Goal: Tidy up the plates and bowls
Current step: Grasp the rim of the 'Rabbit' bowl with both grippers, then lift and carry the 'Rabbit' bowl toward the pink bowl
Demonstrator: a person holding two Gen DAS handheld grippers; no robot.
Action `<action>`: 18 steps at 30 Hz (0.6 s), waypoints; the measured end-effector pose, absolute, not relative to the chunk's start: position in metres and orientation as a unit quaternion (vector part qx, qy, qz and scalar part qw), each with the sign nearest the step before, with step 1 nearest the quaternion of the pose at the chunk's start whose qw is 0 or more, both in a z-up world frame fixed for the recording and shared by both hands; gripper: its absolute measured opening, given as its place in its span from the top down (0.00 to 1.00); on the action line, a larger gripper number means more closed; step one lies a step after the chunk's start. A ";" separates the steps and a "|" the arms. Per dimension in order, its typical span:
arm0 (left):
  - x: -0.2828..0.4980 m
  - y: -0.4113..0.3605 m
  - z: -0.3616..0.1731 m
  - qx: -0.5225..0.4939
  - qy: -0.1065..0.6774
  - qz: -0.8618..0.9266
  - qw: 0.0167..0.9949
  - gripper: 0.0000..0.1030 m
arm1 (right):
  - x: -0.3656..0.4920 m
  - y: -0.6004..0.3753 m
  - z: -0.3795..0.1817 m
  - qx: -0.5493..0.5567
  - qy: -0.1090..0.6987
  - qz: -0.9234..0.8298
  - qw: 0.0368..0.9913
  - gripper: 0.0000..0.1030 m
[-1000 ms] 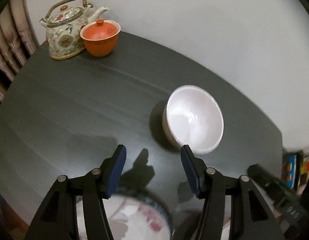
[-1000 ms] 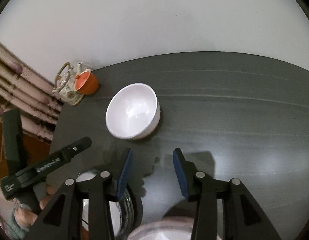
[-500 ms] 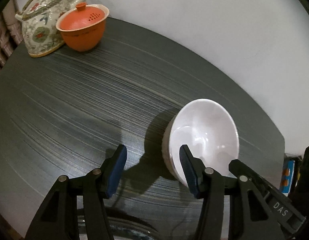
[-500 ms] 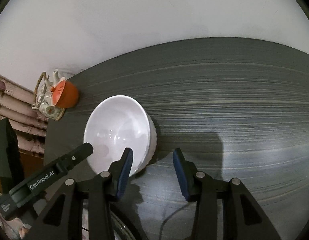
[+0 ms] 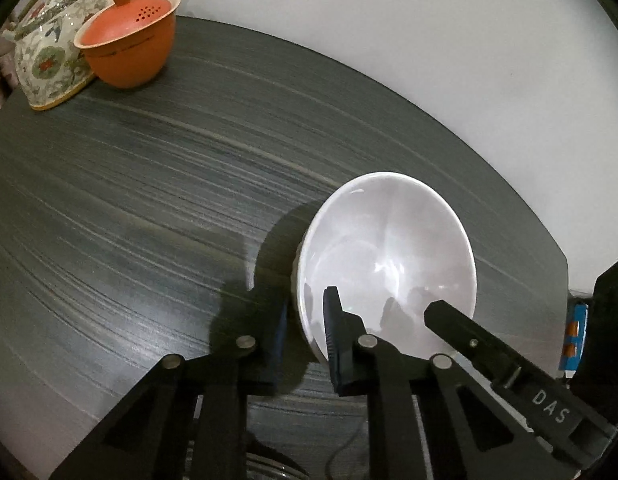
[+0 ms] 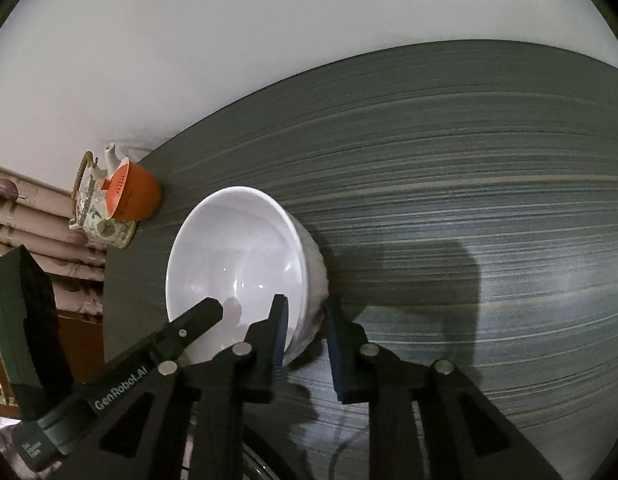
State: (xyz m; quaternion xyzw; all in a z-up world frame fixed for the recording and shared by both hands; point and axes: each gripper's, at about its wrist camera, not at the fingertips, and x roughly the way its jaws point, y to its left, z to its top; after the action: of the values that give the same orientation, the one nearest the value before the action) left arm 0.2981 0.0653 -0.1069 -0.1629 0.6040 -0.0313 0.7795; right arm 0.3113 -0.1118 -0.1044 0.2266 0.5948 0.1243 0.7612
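Note:
A white bowl (image 5: 389, 256) stands on the dark grey table (image 5: 149, 208). My left gripper (image 5: 305, 328) straddles its near left rim, one finger inside and one outside, jaws narrowed on the wall. In the right wrist view the same bowl (image 6: 237, 264) has my right gripper (image 6: 307, 332) across its near right rim, one finger inside and one outside. Each gripper's finger shows in the other's view, inside the bowl.
An orange lidded cup (image 5: 129, 48) and a flowered teapot (image 5: 49, 56) stand at the table's far left corner, also in the right wrist view (image 6: 129, 196). A white wall lies behind. A glass rim (image 5: 269, 468) shows at the bottom edge below the grippers.
Both grippers have moved forward and down onto the bowl. Their jaws have narrowed around opposite sides of its rim. The bowl now fills more of both views.

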 end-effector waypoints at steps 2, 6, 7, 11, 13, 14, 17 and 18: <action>0.292 0.067 -0.107 -0.170 0.608 -0.033 0.775 0.86 | 0.308 -0.114 -0.103 0.230 0.596 0.124 0.759 0.82; 0.291 0.073 -0.101 -0.167 0.610 -0.034 0.774 0.86 | 0.298 -0.116 -0.094 0.234 0.593 0.128 0.760 0.81; 0.293 0.073 -0.099 -0.164 0.609 -0.033 0.775 0.86 | 0.295 -0.116 -0.091 0.234 0.592 0.129 0.761 0.81; 0.288 0.076 -0.085 -0.160 0.603 -0.036 0.781 0.86 | 0.282 -0.115 -0.073 0.234 0.582 0.134 0.767 0.81; 0.284 0.080 -0.077 -0.160 0.598 -0.038 0.785 0.86 | 0.276 -0.114 -0.064 0.234 0.578 0.137 0.770 0.81; 0.280 0.081 -0.071 -0.158 0.594 -0.039 0.787 0.86 | 0.273 -0.114 -0.058 0.235 0.575 0.139 0.772 0.81; 0.269 0.091 -0.054 -0.152 0.586 -0.039 0.795 0.86 | 0.262 -0.114 -0.040 0.235 0.565 0.145 0.777 0.81; 0.266 0.092 -0.050 -0.151 0.585 -0.039 0.796 0.86 | 0.259 -0.114 -0.036 0.235 0.563 0.146 0.779 0.81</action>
State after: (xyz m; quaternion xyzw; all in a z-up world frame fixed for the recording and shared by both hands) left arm 0.2661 0.0922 -0.0502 -0.1510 0.5846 -0.0385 0.7962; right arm 0.2592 -0.1142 -0.0365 0.2348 0.5630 0.1461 0.7788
